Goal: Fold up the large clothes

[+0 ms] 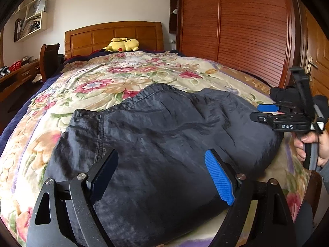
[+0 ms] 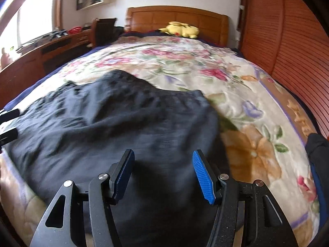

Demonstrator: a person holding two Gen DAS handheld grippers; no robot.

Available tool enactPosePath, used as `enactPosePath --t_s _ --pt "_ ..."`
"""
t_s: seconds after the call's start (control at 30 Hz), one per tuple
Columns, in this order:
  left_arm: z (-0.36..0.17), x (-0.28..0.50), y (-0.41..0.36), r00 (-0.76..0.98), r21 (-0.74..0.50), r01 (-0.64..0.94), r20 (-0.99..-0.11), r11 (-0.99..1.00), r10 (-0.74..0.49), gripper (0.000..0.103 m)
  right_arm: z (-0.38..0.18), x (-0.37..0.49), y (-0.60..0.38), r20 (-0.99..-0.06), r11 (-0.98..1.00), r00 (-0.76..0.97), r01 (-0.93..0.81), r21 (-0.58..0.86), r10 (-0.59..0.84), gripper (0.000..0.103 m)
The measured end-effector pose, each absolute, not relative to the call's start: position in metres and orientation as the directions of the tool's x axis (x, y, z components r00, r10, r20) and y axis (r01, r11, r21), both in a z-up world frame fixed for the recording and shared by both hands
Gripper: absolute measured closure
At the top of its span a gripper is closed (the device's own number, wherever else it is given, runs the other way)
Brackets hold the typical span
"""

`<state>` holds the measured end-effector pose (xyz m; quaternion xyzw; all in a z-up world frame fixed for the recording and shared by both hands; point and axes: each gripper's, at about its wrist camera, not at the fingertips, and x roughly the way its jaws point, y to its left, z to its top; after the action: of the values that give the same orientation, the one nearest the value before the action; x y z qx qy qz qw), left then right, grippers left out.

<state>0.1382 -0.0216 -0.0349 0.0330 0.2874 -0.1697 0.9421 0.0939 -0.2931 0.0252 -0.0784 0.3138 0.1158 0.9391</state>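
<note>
Hovering with jaws apart, the left gripper (image 1: 162, 177) sits over the near edge of the dark garment (image 1: 164, 127), nothing pinched between its pads. The right gripper (image 2: 163, 175) also has its jaws apart and empty over the cloth; seen from the left wrist view it stands off the garment's right edge, gripped by a hand (image 1: 312, 146). The garment lies on the floral blanket (image 1: 115, 78) of the bed, near its foot, already doubled into a broad, rumpled rectangle with a stitched hem along the far side.

Judgement: at least one fold looks done; surface is still wrinkled and the bundle is wide, so further folding and smoothing probably remain. Right wrist view is blurred, so finer detail is uncertain.
</note>
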Motion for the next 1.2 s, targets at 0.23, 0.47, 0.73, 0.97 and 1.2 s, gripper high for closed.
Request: enactPosePath --t_s 0.23,0.47,0.73,0.97,1.2 --pt "-0.059 0.155 -0.024 0.722 -0.013 0.325 -0.642 0.946 -0.257 0.016 0.022 0.082 -0.265 -0.599 0.929 0.757 -0.366 -0.06 0.26 0.042" --pt "-0.063 0.157 -0.021 0.706 -0.032 0.321 -0.658 0.946 -0.262 0.016 0.015 0.076 -0.238 -0.605 0.897 0.728 -0.44 -0.052 0.322 0.042" --pt "-0.058 0.151 -0.021 0.718 -0.024 0.327 -0.643 0.945 -0.265 0.016 -0.013 0.081 -0.219 -0.665 0.865 0.68 -0.492 -0.103 0.308 0.042" --pt "-0.05 0.14 -0.031 0.72 -0.028 0.371 -0.623 0.928 -0.306 0.016 -0.007 0.077 -0.223 -0.656 0.876 0.696 -0.47 -0.107 0.293 0.042" --pt "-0.051 0.128 -0.049 0.707 -0.025 0.421 -0.617 0.907 -0.345 0.016 0.008 0.065 -0.259 -0.631 0.921 0.736 -0.38 -0.087 0.244 0.042"
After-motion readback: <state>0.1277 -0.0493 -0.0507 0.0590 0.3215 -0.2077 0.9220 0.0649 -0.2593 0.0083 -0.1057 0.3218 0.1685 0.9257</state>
